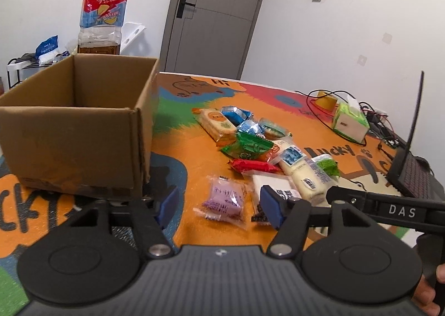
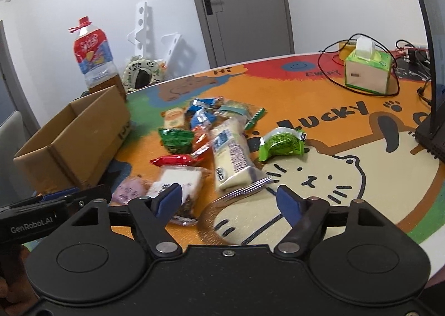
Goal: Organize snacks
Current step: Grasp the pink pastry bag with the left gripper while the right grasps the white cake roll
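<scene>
An open cardboard box stands on the colourful table mat, left of a pile of several wrapped snacks. My left gripper is open low over the mat; a purple snack pack lies between its blue pads, which do not press on it. A white cake pack lies by its right pad. My right gripper is open too, just short of the near end of a long white bread pack. A red pack and a green pack lie nearby. Both grippers stand side by side.
A large tea bottle stands behind the box. A green tissue box with tangled cables sits at the far right, and an open laptop at the right edge. The table's edge curves close on the right.
</scene>
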`<state>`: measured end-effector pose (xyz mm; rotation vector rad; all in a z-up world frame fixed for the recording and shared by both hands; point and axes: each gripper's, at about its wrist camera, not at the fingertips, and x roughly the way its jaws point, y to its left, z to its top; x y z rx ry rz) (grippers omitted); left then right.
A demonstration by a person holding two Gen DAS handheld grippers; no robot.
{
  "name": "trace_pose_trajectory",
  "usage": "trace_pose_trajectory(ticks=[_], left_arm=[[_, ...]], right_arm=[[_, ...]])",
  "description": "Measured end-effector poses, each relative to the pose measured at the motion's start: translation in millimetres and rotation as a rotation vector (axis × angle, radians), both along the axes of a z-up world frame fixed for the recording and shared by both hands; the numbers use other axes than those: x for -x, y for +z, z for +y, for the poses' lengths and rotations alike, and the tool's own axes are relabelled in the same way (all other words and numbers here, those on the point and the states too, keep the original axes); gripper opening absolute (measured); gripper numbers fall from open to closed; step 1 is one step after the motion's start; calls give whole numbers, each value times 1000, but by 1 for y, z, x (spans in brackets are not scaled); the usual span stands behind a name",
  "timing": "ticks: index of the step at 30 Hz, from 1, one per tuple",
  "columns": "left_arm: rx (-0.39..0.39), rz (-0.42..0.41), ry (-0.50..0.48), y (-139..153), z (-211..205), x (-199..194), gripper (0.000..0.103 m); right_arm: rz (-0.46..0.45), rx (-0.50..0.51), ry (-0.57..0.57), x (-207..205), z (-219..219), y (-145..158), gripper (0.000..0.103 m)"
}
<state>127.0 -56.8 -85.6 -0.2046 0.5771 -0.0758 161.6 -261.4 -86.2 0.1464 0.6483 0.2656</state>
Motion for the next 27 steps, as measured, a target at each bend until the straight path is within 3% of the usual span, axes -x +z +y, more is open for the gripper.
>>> trace_pose_trajectory(ticks=[6,18,20,22,27], left_arm=[[-3,30,-1,-15,-7,-23,57],[-61,40,7,-30,-18,-42,55],[-70,40,16,-30,-19,-41,50],[-81,35,4,-31,-20,-39,37],[-52,37,-3,-30,-12,-30,32]], right_arm=[[5,-9,-8,-20,-5,-12,66],[-6,20,-7,-45,2,-21,65],[-9,36,-3,-48,6,-23,65],[0,56,-2,-51,8,-26,65],[14,93,19,-44,17,-30,54]])
